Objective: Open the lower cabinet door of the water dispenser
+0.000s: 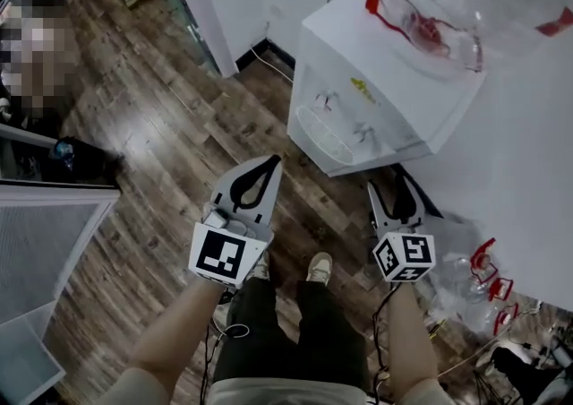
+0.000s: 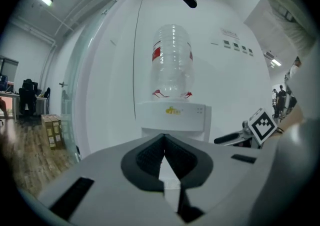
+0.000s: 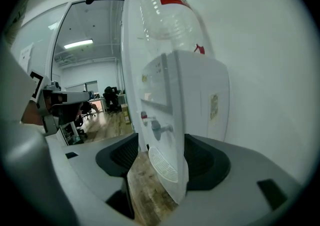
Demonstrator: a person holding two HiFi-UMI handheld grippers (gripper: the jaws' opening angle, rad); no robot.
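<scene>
Approach step: my left gripper (image 1: pixel 274 161) pressed together, right gripper (image 1: pixel 387 184) spread and empty, both short of the water dispenser (image 1: pixel 376 99); next I must catch its lower cabinet door.

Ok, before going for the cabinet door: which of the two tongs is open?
The right tongs: their jaws stand wide apart with nothing gripped, while the left tongs have their tips touching.
</scene>
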